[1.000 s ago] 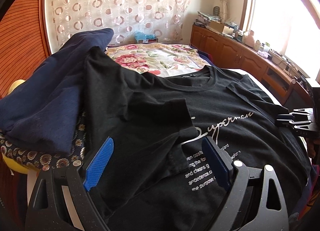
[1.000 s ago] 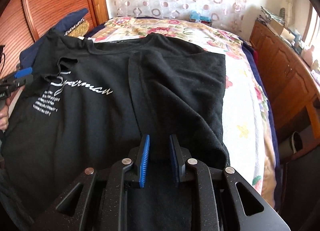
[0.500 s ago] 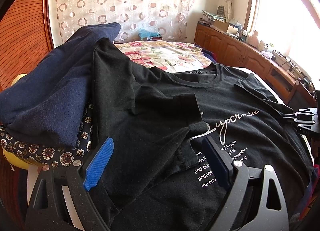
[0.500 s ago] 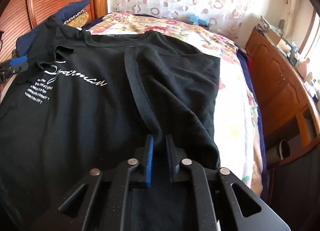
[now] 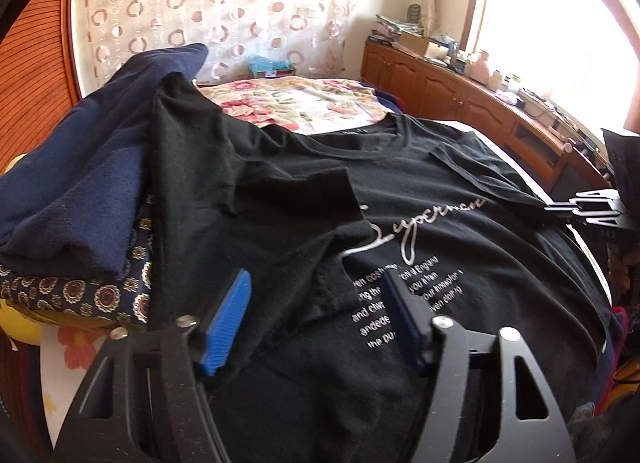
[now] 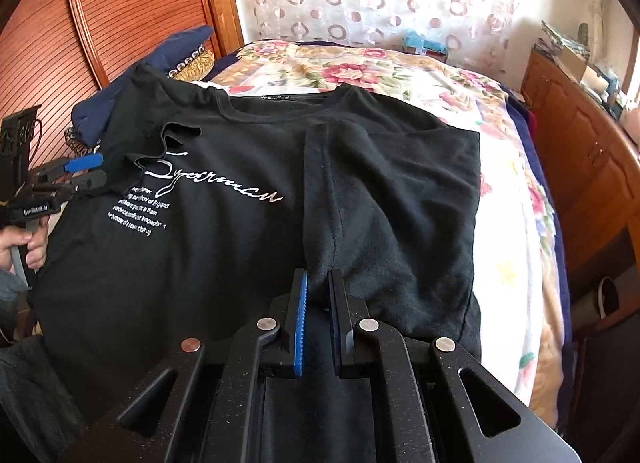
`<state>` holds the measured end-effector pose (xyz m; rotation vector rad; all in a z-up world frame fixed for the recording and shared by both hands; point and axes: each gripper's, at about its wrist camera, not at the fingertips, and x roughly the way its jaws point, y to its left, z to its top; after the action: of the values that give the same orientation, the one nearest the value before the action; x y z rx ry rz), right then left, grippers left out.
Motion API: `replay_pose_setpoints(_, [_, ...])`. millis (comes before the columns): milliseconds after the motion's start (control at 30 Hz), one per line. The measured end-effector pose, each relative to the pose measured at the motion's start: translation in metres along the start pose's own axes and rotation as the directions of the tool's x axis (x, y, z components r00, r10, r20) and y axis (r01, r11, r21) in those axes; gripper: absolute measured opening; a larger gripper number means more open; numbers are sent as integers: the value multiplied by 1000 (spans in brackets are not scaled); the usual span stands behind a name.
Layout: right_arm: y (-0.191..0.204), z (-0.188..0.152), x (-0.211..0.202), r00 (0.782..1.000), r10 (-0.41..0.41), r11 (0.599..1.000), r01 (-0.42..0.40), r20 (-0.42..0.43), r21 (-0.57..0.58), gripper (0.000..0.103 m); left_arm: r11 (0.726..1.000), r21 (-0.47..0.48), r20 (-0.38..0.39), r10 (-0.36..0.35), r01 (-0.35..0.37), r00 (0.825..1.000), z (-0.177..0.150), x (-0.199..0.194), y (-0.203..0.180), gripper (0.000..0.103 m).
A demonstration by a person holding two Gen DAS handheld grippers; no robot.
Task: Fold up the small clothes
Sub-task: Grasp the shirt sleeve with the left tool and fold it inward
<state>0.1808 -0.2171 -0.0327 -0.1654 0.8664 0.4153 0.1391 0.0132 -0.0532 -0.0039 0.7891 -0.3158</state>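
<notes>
Black T-shirt (image 6: 224,231) lies spread across the near end of the bed (image 6: 516,231), both sleeves folded inward. Right gripper (image 6: 319,295) is clenched on the folded right sleeve edge. Left gripper (image 5: 316,299), jaws just been closing, straddles the left sleeve, pads not yet pressing.

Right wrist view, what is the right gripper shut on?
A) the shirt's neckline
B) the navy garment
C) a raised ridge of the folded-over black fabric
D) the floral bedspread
C: the right gripper has its blue pads pinched on a raised ridge of the black T-shirt, along the edge of the side panel folded over the shirt front, well below the collar.
</notes>
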Motion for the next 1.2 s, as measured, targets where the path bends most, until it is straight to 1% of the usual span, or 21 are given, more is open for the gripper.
replay_pose_setpoints(33, [-1,1,0,1000,0,1000,0,4,2,15,1000,1,-5,-10,10,1000,0,1,-1,58])
replay_pose_setpoints(67, [-1,1,-1,1000,-4,1000,4,12,3,18,1000,3,-9,-17,17,1000,-1,2,-2,53])
replay_pose_setpoints(133, [-1,3,-5,1000,4,1000,-4,20,9,22,999,7,-21,-33,33,999,-1,4,-5,49])
replay_pose_setpoints(233, [-2,4,-11,999,16,1000,-16,43,7,28,998,23,-34,-57,58,998,-3,8,-11,48])
replay_pose_setpoints(333, [-5,4,-15,998,2,1000,-3,60,10,33,999,37,-59,-35,37,998,-4,16,-15,48])
replay_pose_setpoints(400, [-9,2,-13,998,-29,999,28,59,15,34,999,36,-82,-17,20,996,-4,22,-15,48])
replay_pose_setpoints(467, [-16,-1,-6,995,-92,996,91,48,22,34,999,47,-94,-2,6,996,-4,26,-14,46])
replay_pose_setpoints(533, [-25,-4,3,987,-158,987,157,29,40,34,998,66,-99,14,-7,995,-2,29,-16,46])
replay_pose_setpoints(600, [-34,-9,11,983,-185,981,183,10,64,34,997,76,-100,22,-14,995,-2,30,-17,42])
replay_pose_setpoints(667, [-41,-14,18,980,-199,976,198,-3,85,34,995,90,-95,42,-33,995,-2,30,-17,27])
replay_pose_setpoints(700, [-43,-17,18,982,-190,978,187,20,94,34,995,93,-94,40,-32,995,-2,30,-17,22])
replay_pose_setpoints(767, [-44,-20,18,982,-184,979,179,39,102,35,995,94,-90,40,-31,995,-2,28,-17,13])
replay_pose_setpoints(800, [-43,-21,18,981,-187,979,182,49,97,35,995,97,-85,41,-33,995,-3,26,-18,12])
replay_pose_setpoints(833, [-43,-22,18,981,-189,979,183,53,94,35,995,93,-80,35,-28,996,-3,25,-19,10])
replay_pose_setpoints(900, [-43,-23,18,982,-183,979,177,54,97,36,997,70,-65,-10,14,998,-3,17,-19,10])
replay_pose_setpoints(967, [-45,-24,18,984,-171,981,165,55,103,36,997,73,-51,-17,21,999,-1,10,-24,10])
replay_pose_setpoints(1000, [-46,-22,21,984,-168,981,162,55,104,37,997,72,-47,-36,39,998,0,6,-27,10])
replay_pose_setpoints(1133, [-45,-20,20,985,-165,982,159,54,99,39,993,33,-63,-114,117,991,5,-1,-34,10])
replay_pose_setpoints(1200, [-44,-20,20,985,-163,983,158,54,97,40,992,26,-70,-120,122,990,7,0,-35,10])
